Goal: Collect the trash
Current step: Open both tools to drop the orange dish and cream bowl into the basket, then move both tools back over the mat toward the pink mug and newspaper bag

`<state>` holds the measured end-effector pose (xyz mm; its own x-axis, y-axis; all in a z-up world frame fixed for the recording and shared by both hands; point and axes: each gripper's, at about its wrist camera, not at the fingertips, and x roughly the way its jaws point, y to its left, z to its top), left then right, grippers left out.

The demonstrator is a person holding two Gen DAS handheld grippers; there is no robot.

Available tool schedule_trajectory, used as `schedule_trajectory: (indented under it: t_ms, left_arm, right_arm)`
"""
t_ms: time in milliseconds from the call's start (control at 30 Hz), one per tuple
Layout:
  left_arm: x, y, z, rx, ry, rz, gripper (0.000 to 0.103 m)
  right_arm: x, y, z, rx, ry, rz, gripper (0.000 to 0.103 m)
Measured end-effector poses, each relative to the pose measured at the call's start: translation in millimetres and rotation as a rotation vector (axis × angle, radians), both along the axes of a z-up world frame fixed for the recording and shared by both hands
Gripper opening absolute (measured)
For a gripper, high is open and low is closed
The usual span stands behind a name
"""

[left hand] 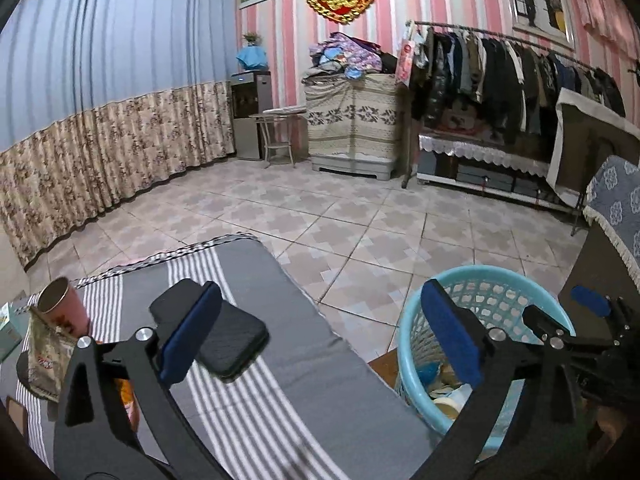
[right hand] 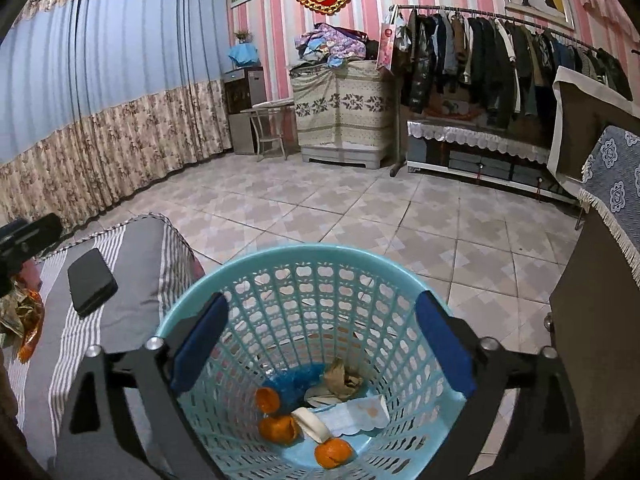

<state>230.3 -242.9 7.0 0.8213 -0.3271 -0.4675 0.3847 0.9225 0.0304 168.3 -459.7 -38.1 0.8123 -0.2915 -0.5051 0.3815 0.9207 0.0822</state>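
We hold the right gripper (right hand: 322, 342) over the blue basket (right hand: 200, 304), jaws spread and empty, so trash falls among the orange peels (right hand: 278, 428) inside. Our left gripper (left hand: 316, 340) (also released) hangs above the striped cushion (left hand: 304, 364), near a wrapper (left hand: 46, 354); its print is unreadable.

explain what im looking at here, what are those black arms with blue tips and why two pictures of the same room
No robot here: a person holds a handheld two-finger gripper in each hand, with a camera on each looking along its fingers. One picture is from the left gripper, over a striped cushion where a black phone, a pink cup and a snack wrapper lie. The other is from the right gripper, above a blue basket holding orange peels and paper scraps. Both grippers are open and hold nothing.
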Motion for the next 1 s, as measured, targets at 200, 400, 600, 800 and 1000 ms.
schedule_trajectory:
  t_ms: [200, 400, 600, 800, 1000]
  left_arm:
    - [-7, 29, 5, 0.002, -0.011, 0.035, 0.097]
    - [-15, 60, 6, -0.005, -0.005, 0.078, 0.097]
    - [-27, 96, 9, 0.018, -0.032, 0.13, 0.097]
    - [-35, 139, 10, 0.008, -0.024, 0.194, 0.097]
    - [-42, 177, 5, 0.018, -0.019, 0.263, 0.098]
  right_arm:
    - [0, 14, 7, -0.017, -0.009, 0.019, 0.098]
    - [1, 37, 13, -0.045, -0.011, 0.055, 0.098]
    - [5, 65, 21, -0.03, -0.03, 0.119, 0.098]
    - [7, 97, 29, -0.035, -0.047, 0.176, 0.098]
    - [9, 123, 31, -0.017, -0.054, 0.226, 0.098]
